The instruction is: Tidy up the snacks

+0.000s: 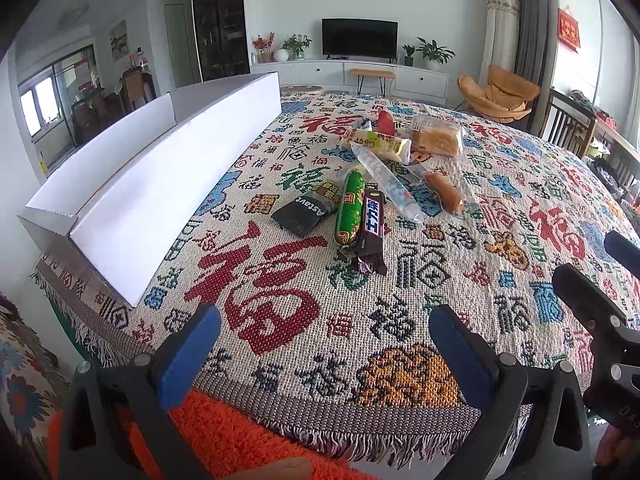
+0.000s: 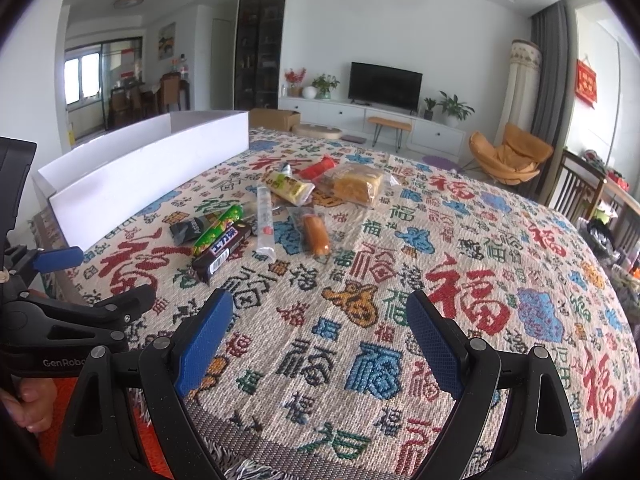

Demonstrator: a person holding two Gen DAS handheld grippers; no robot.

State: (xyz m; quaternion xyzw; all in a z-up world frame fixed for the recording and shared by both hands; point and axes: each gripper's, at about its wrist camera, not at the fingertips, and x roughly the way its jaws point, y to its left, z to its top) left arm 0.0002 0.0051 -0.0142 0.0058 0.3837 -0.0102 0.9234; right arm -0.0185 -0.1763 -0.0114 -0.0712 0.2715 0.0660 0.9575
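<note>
- The landmark is a long white cardboard box [image 1: 160, 184], open at the top, lying on a woven cream cloth covered in red, blue and green characters [image 1: 400, 288]; it sits along the cloth's left edge.
- A loose cluster of snacks lies on the cloth to the right of the box, apart from its wall.
- Nearest the box is a small black foil packet [image 1: 302, 212], lying flat.
- Just beyond it from the box, a green tube-shaped wrapped sausage [image 1: 350, 208] lies side by side with a dark brown wrapped chocolate bar [image 1: 371, 232], the two touching along their length.
- Farther from the box lie a clear plastic tube of small sweets [image 1: 386, 184] and an orange sausage in clear wrap [image 1: 444, 196].
- Toward the box's far end rest a pale yellow wrapped bar [image 1: 378, 144], a red packet [image 1: 386, 122] and a golden cake in a clear bag [image 1: 436, 138].
- The left gripper [image 1: 324, 356] hovers over the cloth's near fringe, nearer than the box's near end, its blue-padded jaws spread wide and holding nothing.
- The right gripper [image 2: 320, 344] hovers over the near cloth, farther from the box than the left one, jaws likewise spread and empty.
</note>
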